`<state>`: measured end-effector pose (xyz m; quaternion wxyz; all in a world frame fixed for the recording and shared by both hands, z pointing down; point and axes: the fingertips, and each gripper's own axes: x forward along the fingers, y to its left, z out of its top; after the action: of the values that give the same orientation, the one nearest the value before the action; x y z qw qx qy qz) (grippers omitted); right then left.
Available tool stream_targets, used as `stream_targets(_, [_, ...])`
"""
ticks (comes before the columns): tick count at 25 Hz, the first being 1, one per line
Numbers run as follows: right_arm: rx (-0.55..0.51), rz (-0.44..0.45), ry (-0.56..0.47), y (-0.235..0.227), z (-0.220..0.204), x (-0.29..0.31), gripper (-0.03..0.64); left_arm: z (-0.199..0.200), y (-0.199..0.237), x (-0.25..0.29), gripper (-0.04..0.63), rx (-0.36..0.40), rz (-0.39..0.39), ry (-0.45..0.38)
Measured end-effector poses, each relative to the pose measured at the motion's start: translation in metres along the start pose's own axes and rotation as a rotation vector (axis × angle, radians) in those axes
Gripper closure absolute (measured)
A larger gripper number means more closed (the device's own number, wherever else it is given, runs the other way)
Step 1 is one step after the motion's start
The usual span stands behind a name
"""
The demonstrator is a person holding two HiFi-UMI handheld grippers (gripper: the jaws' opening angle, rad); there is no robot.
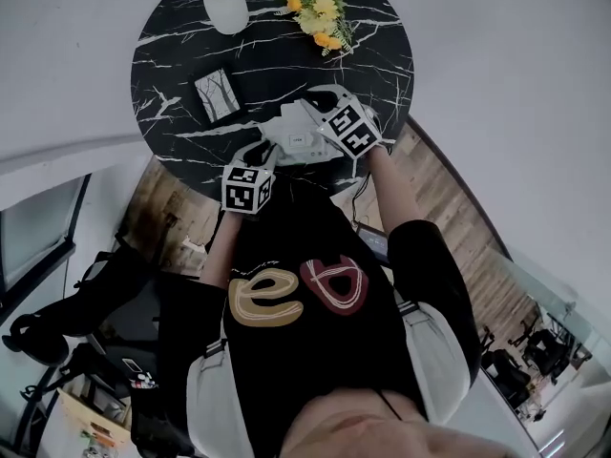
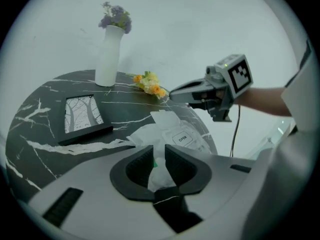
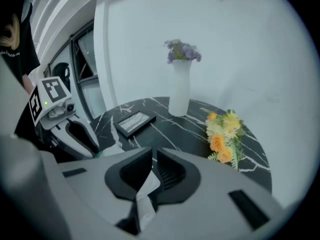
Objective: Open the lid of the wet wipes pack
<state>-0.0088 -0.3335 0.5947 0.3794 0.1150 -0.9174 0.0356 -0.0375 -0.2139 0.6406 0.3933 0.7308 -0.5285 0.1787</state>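
Left claw (image 2: pixel 159 152) clamped on near edge of wet wipes pack (image 2: pixel 176 140), rest lying just ahead. Right claw (image 3: pixel 153 155) pinching lid flap (image 3: pixel 146 186). Risk: weak pinch slips, flap falls shut; hard tug rips pack from left claw.

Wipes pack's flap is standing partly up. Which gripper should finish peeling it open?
Right, probably. The left gripper is clamped on the wet wipes pack's near end, anchoring it. The right gripper hangs close over the raised flap; whether it grips the flap is unclear.
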Motion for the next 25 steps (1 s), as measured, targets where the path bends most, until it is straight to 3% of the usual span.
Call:
stream_targets(4, [0.066,-0.171,-0.131,-0.008,0.009,-0.026,0.602,0.012,0.008,-0.012,0.515,-0.195,-0.052,-0.083])
stream_targets(6, [0.107,-0.226,-0.181,-0.008,0.010,-0.035,0.604,0.017,0.013,-0.017,0.518,-0.247,-0.064,-0.113])
stream_targets(10, [0.206,-0.322,-0.268,-0.006,0.011,-0.055,0.604,0.020,0.018,-0.025,0.520,-0.231,-0.063,-0.112])
stream_targets(14, [0.293,-0.392,-0.317,-0.003,0.003,-0.070,0.606,0.029,0.021,-0.033,0.529,-0.223,-0.048,-0.165])
stream_targets(20, [0.363,-0.445,-0.326,0.009,-0.015,-0.083,0.606,0.043,0.020,-0.044,0.555,-0.188,-0.022,-0.244])
stream_targets(25, [0.389,-0.489,-0.321,0.020,-0.025,-0.090,0.606,0.050,0.015,-0.049,0.561,-0.202,-0.052,-0.290])
